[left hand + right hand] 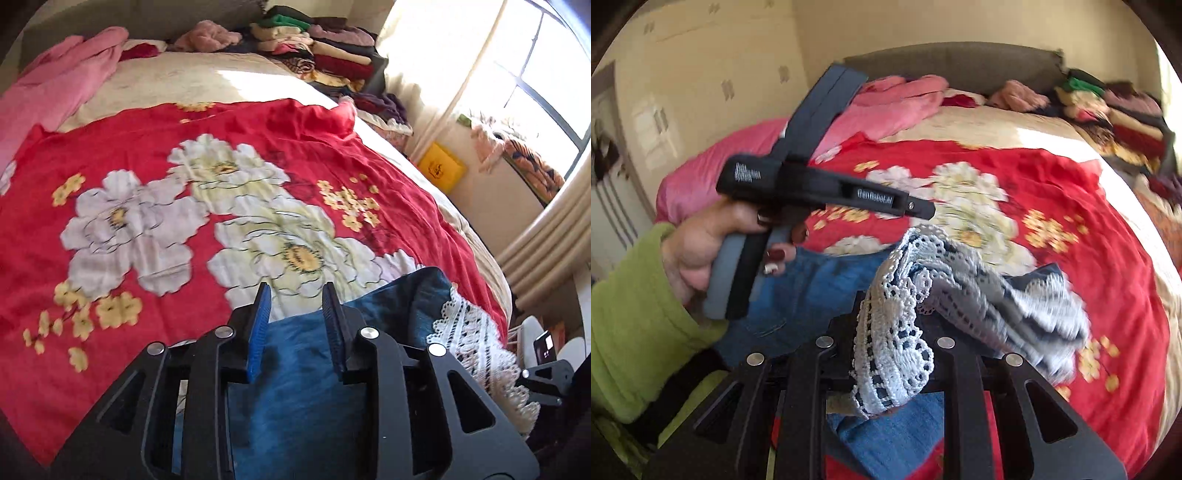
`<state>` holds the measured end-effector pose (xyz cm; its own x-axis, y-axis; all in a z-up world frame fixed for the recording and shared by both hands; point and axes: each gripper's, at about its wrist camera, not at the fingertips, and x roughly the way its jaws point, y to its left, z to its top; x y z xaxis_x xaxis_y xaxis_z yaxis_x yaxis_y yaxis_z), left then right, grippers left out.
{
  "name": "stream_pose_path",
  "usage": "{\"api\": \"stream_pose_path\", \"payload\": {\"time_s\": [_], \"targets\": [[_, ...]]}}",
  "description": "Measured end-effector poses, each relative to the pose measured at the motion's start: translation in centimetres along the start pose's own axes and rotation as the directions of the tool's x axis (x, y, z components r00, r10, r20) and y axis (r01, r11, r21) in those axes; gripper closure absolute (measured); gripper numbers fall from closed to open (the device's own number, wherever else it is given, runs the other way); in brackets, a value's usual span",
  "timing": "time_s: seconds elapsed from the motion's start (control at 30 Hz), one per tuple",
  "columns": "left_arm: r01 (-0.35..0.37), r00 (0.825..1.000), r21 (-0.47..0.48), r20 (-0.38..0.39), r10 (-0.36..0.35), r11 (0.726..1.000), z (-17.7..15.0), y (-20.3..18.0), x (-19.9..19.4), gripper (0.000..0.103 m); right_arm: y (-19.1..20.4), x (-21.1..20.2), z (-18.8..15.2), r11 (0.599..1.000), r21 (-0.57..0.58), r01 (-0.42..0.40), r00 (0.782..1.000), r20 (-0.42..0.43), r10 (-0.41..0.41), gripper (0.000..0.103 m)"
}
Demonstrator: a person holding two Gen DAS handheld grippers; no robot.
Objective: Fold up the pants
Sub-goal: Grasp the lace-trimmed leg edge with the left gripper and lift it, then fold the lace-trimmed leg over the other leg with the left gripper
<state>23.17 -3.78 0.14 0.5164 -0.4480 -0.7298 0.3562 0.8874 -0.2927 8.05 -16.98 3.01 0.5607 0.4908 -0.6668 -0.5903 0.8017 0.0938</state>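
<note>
Red floral bedspread (155, 147) is covering most of the bed beneath you, and a stack of folded clothes (325, 55) is sitting at its far corner by the window. On that spread, at the near edge, the blue denim pants (303, 387) are lying right under your left gripper (297, 317), whose blue pads (258, 332) are standing apart with nothing between them; the denim is showing through the gap, just below.

The pants' lace-trimmed hem (897, 332) is bunching up over your right gripper (886, 332). The lace is draping across the fingers and hiding their tips, so you are probably pinching it, though the contact itself is covered.

Judging by how the cloth lies, the garment's long axis is running roughly from the denim body under your left hand (701, 243) across to the lace end at your right. Your right gripper is the nearer one to the hem, your left the nearer to the body. Any fold is likely turning on carrying that lace end back toward the left side while the left side is pinning or taking the denim.
</note>
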Motion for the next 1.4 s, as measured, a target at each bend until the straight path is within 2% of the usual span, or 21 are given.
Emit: {"api": "stream_pose_path", "payload": {"time_s": [0.17,0.27,0.33,0.47,0.53,0.63,0.73,0.8,0.83,0.87,0.93,1.0,1.03,1.1,1.2,1.23,1.27,1.3,1.33,1.37,1.4], "targets": [[0.017,1.0,-0.114,0.023,-0.014,0.993,-2.1,4.2,-1.4,0.072,5.4,5.2,-0.7,0.985,-0.168,0.029,0.992,-0.113,-0.049,0.083],[0.045,0.999,-0.131,0.027,-0.042,0.99,-3.0,4.8,-1.6,0.067,7.3,6.4,-1.9,0.969,-0.242,0.054,0.986,-0.139,-0.089,0.078],[0.102,0.994,-0.128,0.04,-0.097,0.987,-2.9,4.5,-2.0,0.063,8.3,6.5,-2.4,0.96,-0.272,0.06,0.986,-0.134,-0.1,0.069],[0.179,0.982,-0.063,0.072,-0.175,0.982,-2.9,2.7,-3.6,0.05,9.2,4.4,-3.2,0.96,-0.279,-0.023,0.992,-0.124,-0.012,0.056],[0.205,0.977,-0.013,0.069,-0.204,0.979,-3.1,1.4,-4.0,0.042,9.0,2.3,-3.5,0.963,-0.261,-0.065,0.994,-0.105,0.039,0.046],[0.181,0.982,0.059,0.047,-0.184,0.982,-3.9,-0.2,-4.0,0.04,6.4,-0.7,-3.5,0.985,-0.158,-0.076,0.996,-0.062,0.067,0.046],[0.148,0.989,0.101,0.011,-0.15,0.984,-4.8,-1.4,-3.5,0.039,1.2,-2.7,-3.4,0.998,0.055,0.027,0.999,-0.021,-0.025,0.046],[0.143,0.99,0.109,0.001,-0.144,0.984,-5.7,-1.9,-3.8,0.038,-3.2,-3.1,-3.4,0.965,0.246,0.088,0.996,-0.028,-0.084,0.045],[0.137,0.991,0.108,0.001,-0.137,0.985,-6.1,-2.1,-4.0,0.037,-5.8,-3.1,-3.5,0.931,0.358,0.071,0.997,-0.029,-0.065,0.044],[0.123,0.992,0.111,-0.003,-0.123,0.986,-6.5,-2.3,-4.2,0.036,-6.9,-2.9,-3.4,0.915,0.4,0.046,0.999,-0.028,-0.038,0.044],[0.066,0.998,0.131,-0.023,-0.063,0.989,-7.9,-2.8,-4.5,0.036,-8.3,-2.0,-3.0,0.895,0.446,0.001,0.999,-0.038,0.018,0.044],[0.012,0.998,0.143,-0.055,-0.004,0.99,-9.5,-3.2,-4.7,0.035,-8.8,-0.9,-2.4,0.893,0.445,-0.061,0.996,-0.036,0.086,0.044],[-0.01,0.998,0.153,-0.063,0.02,0.988,-10.2,-3.4,-4.7,0.035,-8.9,-0.1,-2.0,0.893,0.446,-0.061,0.994,-0.05,0.093,0.042],[-0.041,0.995,0.166,-0.082,0.055,0.985,-11.5,-3.6,-4.7,0.035,-9.3,1.1,-1.5,0.897,0.441,-0.046,0.993,-0.079,0.09,0.028],[-0.063,0.99,0.141,-0.119,0.08,0.988,-12.7,-3.1,-3.8,0.036,-9.7,3.1,-1.1,0.897,0.441,0.005,0.989,-0.133,0.061,0.026],[-0.068,0.989,0.133,-0.123,0.084,0.989,-12.9,-3.1,-3.7,0.036,-9.5,3.3,-1.4,0.893,0.45,0.008,0.987,-0.147,0.065,0.026],[-0.067,0.988,0.12,-0.131,0.082,0.991,-13.0,-2.8,-3.4,0.046,-9.4,3.6,-1.6,0.895,0.445,-0.013,0.984,-0.151,0.089,0.029],[-0.065,0.988,0.115,-0.134,0.08,0.991,-12.9,-2.8,-3.4,0.07,-9.1,3.8,-1.5,0.905,0.424,-0.031,0.98,-0.164,0.11,0.049],[-0.051,0.988,0.108,-0.138,0.065,0.993,-12.9,-2.8,-3.3,0.08,-8.8,4.0,-1.4,0.916,0.401,-0.02,0.978,-0.183,0.101,0.075],[-0.035,0.989,0.103,-0.141,0.05,0.994,-12.9,-2.8,-3.3,0.089,-8.7,3.9,-1.3,0.919,0.394,-0.017,0.977,-0.188,0.098,0.081],[-0.027,0.989,0.102,-0.139,0.041,0.994,-13.0,-2.9,-3.5,0.092,-8.6,3.6,-1.0,0.92,0.391,-0.03,0.978,-0.178,0.107,0.086]]}}
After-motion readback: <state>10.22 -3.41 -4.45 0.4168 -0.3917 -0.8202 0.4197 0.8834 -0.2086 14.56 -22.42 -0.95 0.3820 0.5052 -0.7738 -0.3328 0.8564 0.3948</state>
